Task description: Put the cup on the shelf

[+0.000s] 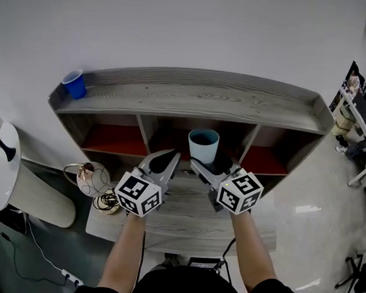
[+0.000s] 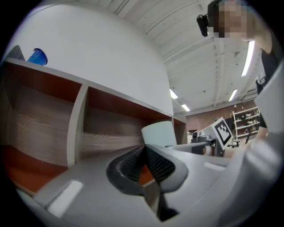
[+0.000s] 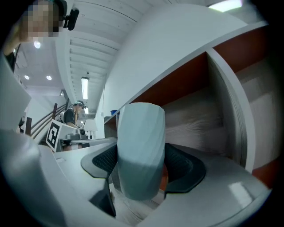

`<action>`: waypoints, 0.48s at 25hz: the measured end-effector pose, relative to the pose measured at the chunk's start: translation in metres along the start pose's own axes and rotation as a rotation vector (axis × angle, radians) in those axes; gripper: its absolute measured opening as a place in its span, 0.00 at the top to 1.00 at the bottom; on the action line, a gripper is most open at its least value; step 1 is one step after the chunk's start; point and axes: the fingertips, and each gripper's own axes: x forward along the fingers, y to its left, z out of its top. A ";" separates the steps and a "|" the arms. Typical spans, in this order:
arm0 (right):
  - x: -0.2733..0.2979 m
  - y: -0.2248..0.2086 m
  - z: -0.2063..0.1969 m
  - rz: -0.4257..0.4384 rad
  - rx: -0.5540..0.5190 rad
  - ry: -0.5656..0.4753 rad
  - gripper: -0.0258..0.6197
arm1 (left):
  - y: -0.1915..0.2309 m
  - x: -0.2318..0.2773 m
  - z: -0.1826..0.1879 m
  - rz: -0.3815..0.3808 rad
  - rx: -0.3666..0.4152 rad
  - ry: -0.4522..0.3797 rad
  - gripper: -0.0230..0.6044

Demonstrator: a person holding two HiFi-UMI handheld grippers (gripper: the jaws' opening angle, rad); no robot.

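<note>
Cup (image 1: 203, 144) stood upright, clamped in the right gripper (image 1: 201, 165), just before the middle compartment of the shelf (image 1: 191, 101), opening straight ahead; left gripper (image 1: 164, 162) sat clenched and empty alongside, touching nothing.

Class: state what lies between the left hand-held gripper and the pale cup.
Nothing: in the head view, the narrow gap between the left hand-held gripper and the pale cup is bare.

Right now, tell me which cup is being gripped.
The pale blue cup, clamped in the jaws of the right gripper; the dark blue cup stands free on top of the shelf.
</note>
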 end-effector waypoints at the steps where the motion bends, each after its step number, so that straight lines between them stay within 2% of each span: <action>1: 0.004 -0.003 0.001 -0.008 -0.004 -0.002 0.43 | 0.002 0.001 -0.001 0.001 0.000 0.002 0.97; 12: 0.042 -0.031 -0.002 -0.076 -0.029 -0.009 0.43 | 0.024 0.004 -0.015 0.033 -0.037 0.031 0.97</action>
